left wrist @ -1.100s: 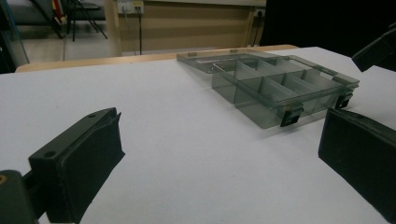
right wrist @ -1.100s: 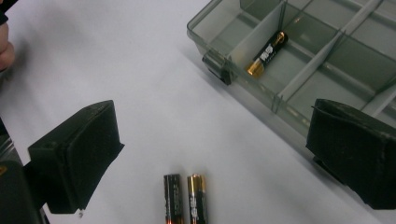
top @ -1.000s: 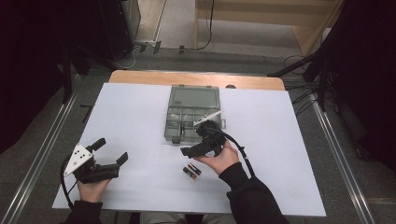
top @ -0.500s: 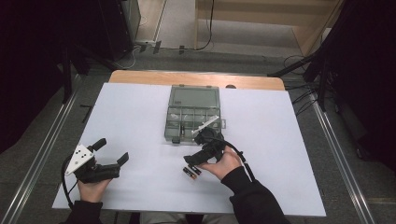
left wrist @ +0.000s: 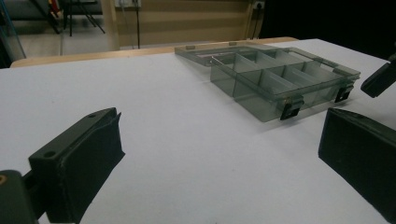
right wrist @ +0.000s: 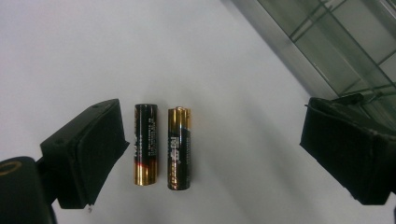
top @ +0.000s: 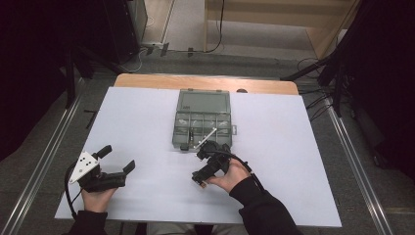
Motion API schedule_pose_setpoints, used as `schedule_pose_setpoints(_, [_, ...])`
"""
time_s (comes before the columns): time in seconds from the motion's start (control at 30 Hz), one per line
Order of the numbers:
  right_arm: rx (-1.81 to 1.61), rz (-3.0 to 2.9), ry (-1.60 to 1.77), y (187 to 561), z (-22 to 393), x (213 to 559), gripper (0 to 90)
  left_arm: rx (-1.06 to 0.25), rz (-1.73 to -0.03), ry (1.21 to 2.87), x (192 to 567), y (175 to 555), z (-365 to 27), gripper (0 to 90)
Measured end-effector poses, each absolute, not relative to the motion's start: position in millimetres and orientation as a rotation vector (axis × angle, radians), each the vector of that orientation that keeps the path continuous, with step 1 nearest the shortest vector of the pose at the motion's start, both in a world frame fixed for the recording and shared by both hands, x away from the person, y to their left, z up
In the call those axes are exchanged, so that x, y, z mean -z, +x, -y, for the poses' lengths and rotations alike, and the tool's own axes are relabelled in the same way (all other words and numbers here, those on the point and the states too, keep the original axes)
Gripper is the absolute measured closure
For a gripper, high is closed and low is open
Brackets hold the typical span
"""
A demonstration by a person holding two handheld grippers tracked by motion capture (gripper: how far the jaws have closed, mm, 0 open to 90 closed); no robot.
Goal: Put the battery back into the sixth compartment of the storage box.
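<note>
The right claw [right wrist: 215,154] hangs released above two batteries [right wrist: 161,145] lying side by side on the table [top: 293,147], near the open compartment box [top: 202,120]; none is grasped yet, so picking and placing remain; the left claw [left wrist: 219,163] rests released, well apart

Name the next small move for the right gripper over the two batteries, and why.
Probably lower the right gripper and close on one battery: its jaws stand open astride both batteries, which lie side by side on the white table beside the open organizer box.
</note>
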State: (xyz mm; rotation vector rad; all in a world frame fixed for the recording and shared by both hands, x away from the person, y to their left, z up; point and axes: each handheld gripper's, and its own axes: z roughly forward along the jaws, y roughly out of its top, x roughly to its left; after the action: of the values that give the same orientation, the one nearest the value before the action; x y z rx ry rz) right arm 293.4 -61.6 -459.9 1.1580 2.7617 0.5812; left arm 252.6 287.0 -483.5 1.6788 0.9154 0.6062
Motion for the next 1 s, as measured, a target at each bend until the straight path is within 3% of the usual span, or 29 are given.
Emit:
schedule_pose_setpoints(0.27, [-0.532,-2.780,1.158,293.0,59.5,463.0,10.4,-0.608,-0.914,1.674,483.2,252.1,-286.9,0.0])
schedule_pose_setpoints(0.77, [-0.456,-2.790,1.125,289.2,54.9,466.3,29.1,-0.603,-0.915,1.674,483.3,252.2,-287.1,0.0])
schedule_pose_setpoints(1.0, [-0.402,-2.800,1.078,287.4,51.8,468.5,45.7,-0.601,-0.915,1.677,483.5,252.6,-287.2,0.0])
